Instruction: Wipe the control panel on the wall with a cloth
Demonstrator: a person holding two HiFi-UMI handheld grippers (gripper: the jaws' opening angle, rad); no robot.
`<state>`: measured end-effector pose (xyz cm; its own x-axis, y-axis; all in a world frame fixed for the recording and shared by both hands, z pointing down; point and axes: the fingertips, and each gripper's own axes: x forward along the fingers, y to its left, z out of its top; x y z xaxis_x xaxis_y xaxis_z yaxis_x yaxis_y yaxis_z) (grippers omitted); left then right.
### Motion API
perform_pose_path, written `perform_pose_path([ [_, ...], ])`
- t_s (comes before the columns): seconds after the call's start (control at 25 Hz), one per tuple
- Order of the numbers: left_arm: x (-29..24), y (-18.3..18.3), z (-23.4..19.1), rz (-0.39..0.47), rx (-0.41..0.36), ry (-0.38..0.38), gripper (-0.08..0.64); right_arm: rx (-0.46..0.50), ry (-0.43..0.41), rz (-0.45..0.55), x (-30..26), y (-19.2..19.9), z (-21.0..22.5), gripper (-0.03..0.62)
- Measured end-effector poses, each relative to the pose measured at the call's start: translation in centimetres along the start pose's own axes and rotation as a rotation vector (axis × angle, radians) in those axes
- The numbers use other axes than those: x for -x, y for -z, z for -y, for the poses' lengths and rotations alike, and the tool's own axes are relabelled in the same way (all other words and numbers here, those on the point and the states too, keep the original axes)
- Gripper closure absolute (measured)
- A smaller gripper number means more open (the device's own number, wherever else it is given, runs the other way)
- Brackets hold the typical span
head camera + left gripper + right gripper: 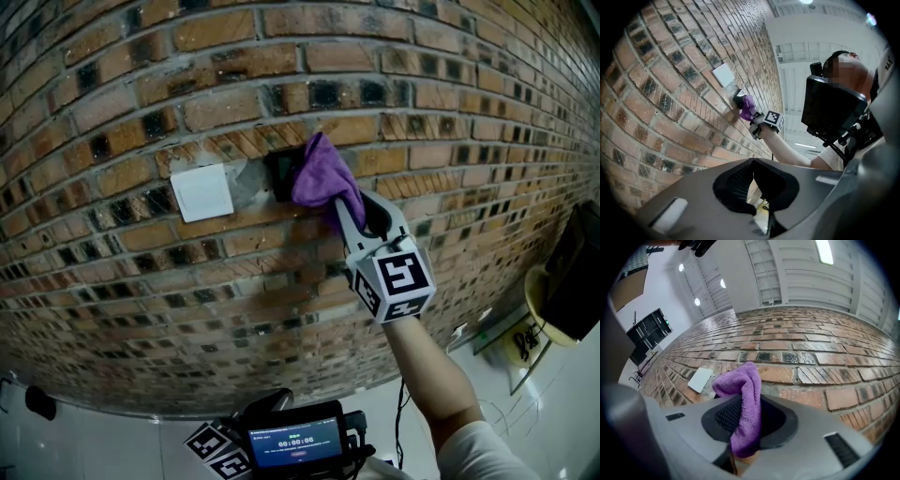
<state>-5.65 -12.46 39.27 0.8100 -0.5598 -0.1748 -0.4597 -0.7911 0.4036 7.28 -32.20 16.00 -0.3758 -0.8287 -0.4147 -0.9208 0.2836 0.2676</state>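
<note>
A purple cloth [322, 178] is pressed against a dark control panel [278, 175] set in the brick wall [122, 281]. My right gripper [361, 217] is shut on the cloth, whose free end hangs down between the jaws [747, 420]. Most of the dark panel is hidden by the cloth [743, 394]. A white square plate [202, 191] sits on the wall just left of it. The left gripper view shows the dark panel [738, 99], the cloth [748, 106] and the right gripper [757, 123] from the side. My left gripper [281, 441] hangs low, away from the wall, shut and holding nothing [759, 187].
The brick wall [825, 357] fills most of every view. At the right edge of the head view stand a dark screen [577, 272] and a yellow object [542, 302] above a pale floor [562, 394]. The person's arm [792, 152] reaches toward the wall.
</note>
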Motion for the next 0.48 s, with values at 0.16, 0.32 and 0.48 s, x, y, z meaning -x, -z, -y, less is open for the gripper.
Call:
perform_pose_path([
  [0.16, 0.0, 0.0, 0.0, -0.002, 0.0, -0.004, 0.572, -0.006, 0.029, -0.001, 0.5, 0.0, 1.2, 0.489],
  [0.32, -0.1, 0.0, 0.1, 0.0, 0.0, 0.004, 0.572, -0.004, 0.049, -0.004, 0.9, 0.0, 2.1, 0.489],
  [0.48, -0.3, 0.0, 0.1, -0.001, 0.003, 0.004, 0.572, 0.002, 0.067, -0.013, 1.4, 0.3, 2.9, 0.489],
])
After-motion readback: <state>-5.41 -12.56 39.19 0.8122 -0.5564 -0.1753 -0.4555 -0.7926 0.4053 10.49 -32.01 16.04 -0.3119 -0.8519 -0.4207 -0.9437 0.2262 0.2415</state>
